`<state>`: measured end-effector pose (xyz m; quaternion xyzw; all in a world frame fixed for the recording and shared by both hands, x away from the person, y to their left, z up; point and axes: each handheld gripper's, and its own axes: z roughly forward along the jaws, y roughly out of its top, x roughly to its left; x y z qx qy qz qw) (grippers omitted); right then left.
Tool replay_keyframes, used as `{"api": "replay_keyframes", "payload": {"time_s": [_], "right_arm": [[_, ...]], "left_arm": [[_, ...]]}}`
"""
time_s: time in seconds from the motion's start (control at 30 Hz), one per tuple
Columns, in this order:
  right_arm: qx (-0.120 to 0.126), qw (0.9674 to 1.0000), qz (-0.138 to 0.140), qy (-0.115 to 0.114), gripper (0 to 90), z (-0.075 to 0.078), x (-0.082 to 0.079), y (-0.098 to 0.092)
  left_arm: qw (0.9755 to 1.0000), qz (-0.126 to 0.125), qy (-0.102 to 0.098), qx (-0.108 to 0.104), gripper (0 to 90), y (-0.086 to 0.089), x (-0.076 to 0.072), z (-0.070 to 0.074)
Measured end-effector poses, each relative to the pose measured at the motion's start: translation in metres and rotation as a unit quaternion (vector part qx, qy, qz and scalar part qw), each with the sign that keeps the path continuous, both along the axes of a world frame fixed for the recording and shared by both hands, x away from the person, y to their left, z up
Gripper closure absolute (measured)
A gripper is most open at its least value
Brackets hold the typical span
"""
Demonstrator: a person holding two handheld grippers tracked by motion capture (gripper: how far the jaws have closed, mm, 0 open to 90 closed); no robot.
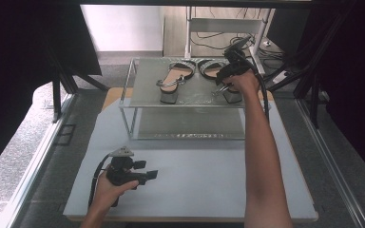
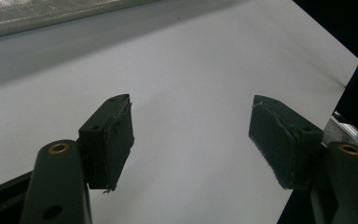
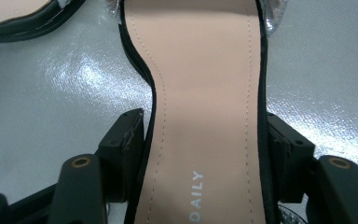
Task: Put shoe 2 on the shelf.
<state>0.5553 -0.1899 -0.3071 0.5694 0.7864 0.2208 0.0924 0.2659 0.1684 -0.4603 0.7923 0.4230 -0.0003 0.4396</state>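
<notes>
1. Right gripper view puts your right gripper astride the right sandal at its heel end, jaws pressed to both edges, probably gripping it on the rack's top shelf.
2. "DAILY" reads on its insole.
3. Your left gripper idles, jaws apart, over the white table.

Two sandals, one shelf rack, two claws.
</notes>
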Motion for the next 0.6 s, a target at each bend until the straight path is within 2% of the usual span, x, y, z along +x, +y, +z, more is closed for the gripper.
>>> {"api": "replay_keyframes", "payload": {"time_s": [0.13,0.17,0.2,0.27,0.33,0.4,0.5,0.6], "right_arm": [[-0.001,0.9999,0.011,-0.007,31.8,0.001,-0.002,-0.001],[0.016,0.9997,0.013,-0.012,28.0,0.003,-0.004,-0.004],[0.016,0.9997,0.013,-0.012,28.0,0.003,-0.004,-0.004],[0.028,0.9983,0.012,-0.049,26.4,0.009,-0.010,-0.007],[0.048,0.9945,0.019,-0.092,26.7,0.019,-0.016,-0.010],[0.058,0.9906,0.023,-0.122,27.1,0.027,-0.022,-0.011],[0.071,0.9856,0.030,-0.151,29.3,0.038,-0.032,-0.015],[0.090,0.9797,0.039,-0.175,34.8,0.047,-0.047,-0.025]], "left_arm": [[1.0000,0.000,0.000,0.003,30.8,-0.003,0.000,-0.002],[1.0000,0.001,0.000,0.003,30.8,-0.004,0.000,-0.002],[1.0000,0.001,-0.001,0.003,30.8,-0.004,0.000,-0.001],[1.0000,0.002,-0.003,0.003,30.9,-0.005,0.000,-0.001],[1.0000,0.002,-0.005,0.003,31.0,-0.005,0.000,0.000],[0.9999,0.005,-0.008,0.005,30.9,-0.004,-0.001,0.000],[0.9997,0.019,-0.017,0.003,31.0,0.002,-0.002,0.004],[0.9984,0.045,-0.035,-0.001,32.1,0.010,-0.002,0.012]]}}
